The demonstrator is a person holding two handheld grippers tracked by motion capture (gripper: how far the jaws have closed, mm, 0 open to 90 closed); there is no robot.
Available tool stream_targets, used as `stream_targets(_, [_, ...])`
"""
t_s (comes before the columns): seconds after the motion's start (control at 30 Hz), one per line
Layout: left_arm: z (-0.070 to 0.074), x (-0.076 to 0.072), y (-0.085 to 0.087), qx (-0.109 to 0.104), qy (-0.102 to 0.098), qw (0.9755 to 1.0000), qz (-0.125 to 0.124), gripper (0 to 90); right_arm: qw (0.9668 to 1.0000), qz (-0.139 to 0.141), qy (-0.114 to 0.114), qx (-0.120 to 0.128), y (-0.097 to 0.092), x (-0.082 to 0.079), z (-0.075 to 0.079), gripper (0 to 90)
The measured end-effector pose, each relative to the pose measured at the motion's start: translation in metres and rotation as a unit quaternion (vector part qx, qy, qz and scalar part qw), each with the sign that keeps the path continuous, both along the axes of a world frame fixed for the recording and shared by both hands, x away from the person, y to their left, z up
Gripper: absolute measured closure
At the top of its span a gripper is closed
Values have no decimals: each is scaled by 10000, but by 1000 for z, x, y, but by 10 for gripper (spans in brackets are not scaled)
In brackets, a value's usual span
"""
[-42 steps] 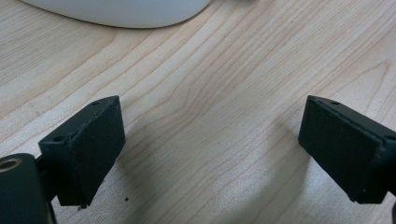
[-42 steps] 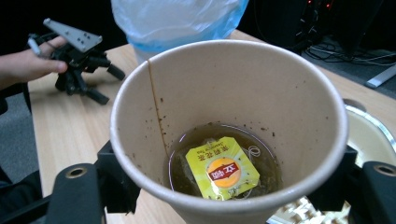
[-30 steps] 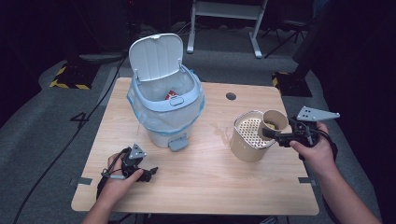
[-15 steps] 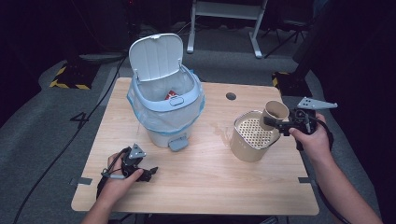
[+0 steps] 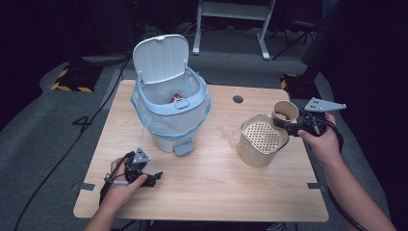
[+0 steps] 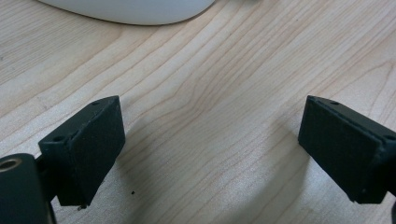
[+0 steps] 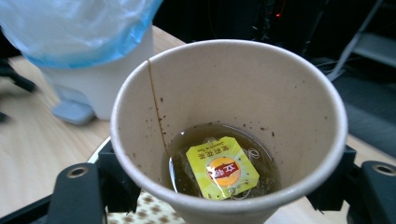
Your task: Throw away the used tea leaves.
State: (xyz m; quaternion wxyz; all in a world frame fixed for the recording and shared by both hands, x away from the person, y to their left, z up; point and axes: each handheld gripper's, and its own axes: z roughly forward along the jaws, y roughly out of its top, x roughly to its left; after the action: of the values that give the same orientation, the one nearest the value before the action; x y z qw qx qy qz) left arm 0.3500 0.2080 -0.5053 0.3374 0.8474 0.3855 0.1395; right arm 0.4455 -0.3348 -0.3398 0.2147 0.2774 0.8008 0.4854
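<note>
A tan paper cup hangs over the far right rim of a beige container with a perforated insert. My right gripper is shut on the cup, and its jaws have just been closing a little further on it. In the right gripper view the cup holds brown tea and a tea bag with a yellow tag, with the right gripper's jaws at either side. My left gripper rests open on the table's near left. Bare wood lies between the left gripper's pads.
A white pedal bin with a blue liner stands at the table's far left, its lid raised and its pedal facing me. A cable hole lies behind the container. The wooden table ends near my forearms.
My right gripper has carried the cup a little toward the far side of the table. The left gripper has stayed where it was.
</note>
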Motion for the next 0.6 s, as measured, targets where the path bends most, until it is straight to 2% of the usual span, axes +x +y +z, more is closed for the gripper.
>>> stream_targets(0.03, [0, 0, 0, 1, 0, 10000, 1, 75, 9998, -7, -116, -145, 0, 0, 1, 280])
stream_targets(0.07, [0, 0, 0, -1, 1, 10000, 3, 75, 9985, -15, -332, -424, 2, 0, 3, 282])
stream_targets(0.13, [0, 0, 0, 0, 0, 10000, 2, 75, 9952, -4, -584, -784, 4, -2, 5, 285])
stream_targets(0.17, [0, 0, 0, -1, 1, 10000, 2, 75, 9936, 8, -673, -905, 5, -3, 5, 286])
stream_targets(0.2, [0, 0, 0, -1, 1, 10000, 2, 75, 9936, 8, -673, -905, 5, -3, 5, 286])
stream_targets(0.23, [0, 0, 0, 0, 1, 10000, 2, 75, 9880, 48, -898, -1259, 7, -4, 6, 289])
stream_targets(0.3, [0, 0, 0, -1, 2, 10000, 2, 75, 9823, 73, -1080, -1530, 9, -5, 6, 292])
stream_targets(0.33, [0, 0, 0, -1, 2, 10000, 2, 75, 9823, 73, -1080, -1530, 9, -5, 6, 292])
stream_targets(0.37, [0, 0, 0, -1, 1, 10000, 1, 75, 9803, 80, -1132, -1615, 10, -5, 6, 294])
stream_targets(0.4, [0, 0, 0, -2, 2, 10000, 3, 75, 9741, 66, -1283, -1860, 12, -5, 5, 297])
stream_targets(0.47, [0, 0, 0, -2, 2, 10000, 2, 75, 9650, 67, -1460, -2178, 14, -7, 4, 299])
stream_targets(0.5, [0, 0, 0, -2, 1, 10000, 2, 75, 9583, 63, -1572, -2387, 16, -8, 4, 301])
stream_targets(0.53, [0, 0, 0, -2, 1, 10000, 2, 76, 9583, 63, -1572, -2387, 16, -8, 4, 301])
stream_targets(0.57, [0, 0, 0, -4, 3, 10000, 1, 75, 9419, 50, -1814, -2826, 19, -10, 4, 303])
stream_targets(0.6, [0, 0, 0, -6, 3, 10000, 1, 75, 9345, 32, -1903, -3010, 21, -12, 4, 305])
